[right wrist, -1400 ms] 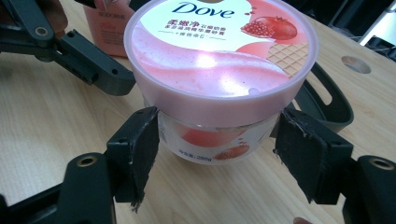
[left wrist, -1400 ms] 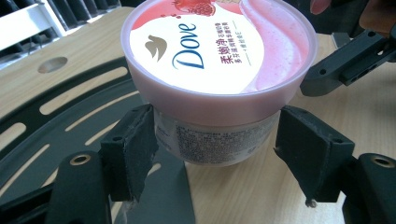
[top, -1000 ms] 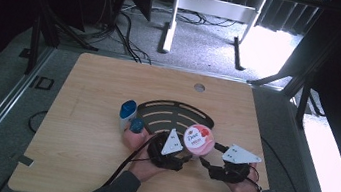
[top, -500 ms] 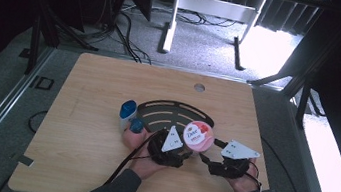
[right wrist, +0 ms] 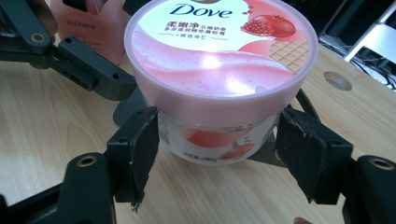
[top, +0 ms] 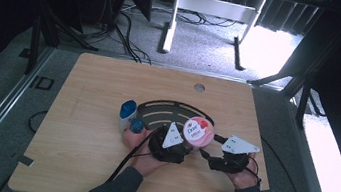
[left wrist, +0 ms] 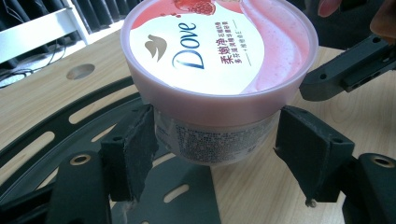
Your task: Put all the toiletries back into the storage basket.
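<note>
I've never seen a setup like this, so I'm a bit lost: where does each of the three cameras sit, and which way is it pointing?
High view: above the person's side, looking forward and down on the wooden table; forearms, hands, left gripper and right gripper show.
Left gripper view: rides on the left gripper, looking along its jaws at the pink Dove tub.
Right gripper view: rides on the right gripper, facing the tub from its other side.
All three share the tub.

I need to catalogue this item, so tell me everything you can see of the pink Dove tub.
The Dove tub is round, with a pink lid showing the logo, a pomegranate and a wafer, over a clear labelled body. It stands upright, lid on, partly on the black slotted plate, between both open tongs: left tongs, right tongs.
</note>
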`<state>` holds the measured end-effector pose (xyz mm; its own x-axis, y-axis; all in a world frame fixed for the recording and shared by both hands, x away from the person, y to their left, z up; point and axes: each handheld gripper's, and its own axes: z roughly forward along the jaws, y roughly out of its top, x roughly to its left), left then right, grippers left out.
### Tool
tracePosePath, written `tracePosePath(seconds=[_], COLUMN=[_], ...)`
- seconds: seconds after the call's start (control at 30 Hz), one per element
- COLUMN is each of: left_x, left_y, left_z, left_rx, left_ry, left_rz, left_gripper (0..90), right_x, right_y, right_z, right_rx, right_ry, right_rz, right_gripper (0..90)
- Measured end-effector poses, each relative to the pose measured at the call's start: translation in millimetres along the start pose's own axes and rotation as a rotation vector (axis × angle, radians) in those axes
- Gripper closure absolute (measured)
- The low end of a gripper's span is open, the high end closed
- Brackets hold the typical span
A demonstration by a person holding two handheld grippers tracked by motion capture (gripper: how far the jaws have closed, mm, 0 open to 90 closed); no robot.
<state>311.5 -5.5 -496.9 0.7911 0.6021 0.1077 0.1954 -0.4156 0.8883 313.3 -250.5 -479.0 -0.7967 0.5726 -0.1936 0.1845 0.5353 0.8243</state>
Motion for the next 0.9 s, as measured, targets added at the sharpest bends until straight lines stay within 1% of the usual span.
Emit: tracePosePath(seconds=[0.2,0.43,0.57,0.63,0.67,0.9], left_x=[2.3,3.0,5.5,6.0,6.4,9.2], left_y=[1.8,2.6,2.7,2.9,4.3,6.0], left_z=[1.5,6.2,10.4,11.2,13.3,17.1], left_rx=[-0.002,0.006,0.012,0.013,0.018,0.019], left_ry=[0.011,0.021,0.019,0.020,0.028,0.039], left_rz=[-0.001,0.001,-0.008,-0.006,0.007,0.016], left_gripper=[29.3,29.4,29.4,29.4,29.4,29.5], right_x=[-4.2,-9.4,-12.8,-13.5,-14.1,-21.2], right_y=[2.2,0.7,0.2,0.2,0.1,1.2], right_z=[2.6,5.0,7.9,8.3,8.4,12.2], right_rx=[-0.005,-0.001,0.005,0.008,0.011,0.022], right_ry=[0.005,0.011,0.011,0.009,0.009,0.007], right_rz=[-0.002,-0.001,-0.002,-0.001,0.001,-0.007], right_gripper=[30.2,30.2,30.5,30.7,30.9,31.1])
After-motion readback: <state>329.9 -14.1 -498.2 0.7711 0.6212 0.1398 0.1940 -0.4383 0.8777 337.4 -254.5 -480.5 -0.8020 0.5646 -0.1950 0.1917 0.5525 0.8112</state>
